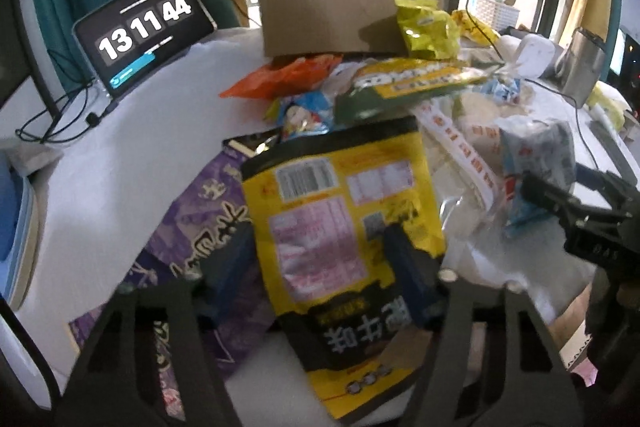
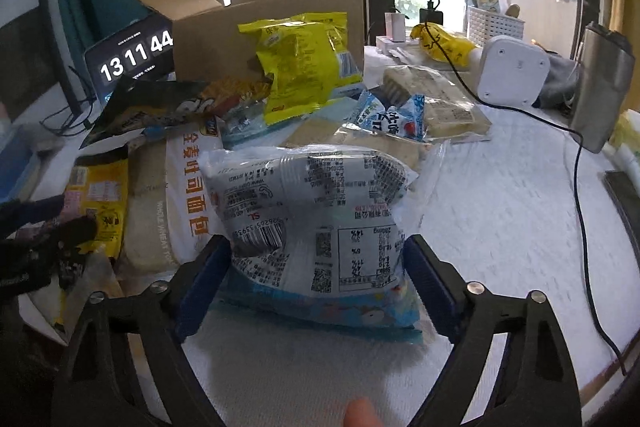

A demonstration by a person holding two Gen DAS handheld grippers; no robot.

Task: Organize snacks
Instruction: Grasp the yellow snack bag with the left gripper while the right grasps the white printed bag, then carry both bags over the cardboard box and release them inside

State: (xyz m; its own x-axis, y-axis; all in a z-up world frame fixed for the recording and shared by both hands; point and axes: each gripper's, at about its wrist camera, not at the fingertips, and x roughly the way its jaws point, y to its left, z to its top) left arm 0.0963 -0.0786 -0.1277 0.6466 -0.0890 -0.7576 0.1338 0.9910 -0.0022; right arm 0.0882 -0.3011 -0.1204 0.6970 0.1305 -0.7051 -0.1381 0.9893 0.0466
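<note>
- Left gripper [image 1: 320, 259]: its blue-padded fingers [image 1: 404, 263] bracket the lower half of a yellow-and-black snack pouch [image 1: 336, 211]. One pad overlaps the pouch's edge, but whether the fingers actually clamp it cannot be told from the blurred view.
- Right gripper [image 2: 318, 281]: its fingers [image 2: 430, 291] stand spread on either side of a white-and-blue printed snack bag [image 2: 316, 223]; the pads lie at the bag's flanks, and the grip looks loose at best, not a firm pinch.
- Snack pile: the loose packets lie heaped in the middle of the table [image 2: 500, 211], in front of an open cardboard box [image 1: 344, 11] at the far edge. A yellow-green bag [image 1: 426, 29] leans against the box wall; a purple packet [image 1: 192, 227] lies under the yellow-and-black pouch; a whole-wheat bread bag [image 2: 172, 195] lies just left of the white-and-blue bag.
- Step in hand (judged): picking single packets out of the heap, presumably for the open box. The next move calls for closing firmly on the soft film, then lifting clear of the neighbouring packets and over the box's upright flaps.
- Open room: bare white table surface lies toward the right edge and the near edge.
- Edges and hazards: a black cable [image 2: 580, 163] trails across the right side; a tablet clock [image 1: 144, 31] stands at the far left corner, cabled, beside the box. Both grippers work close together.
</note>
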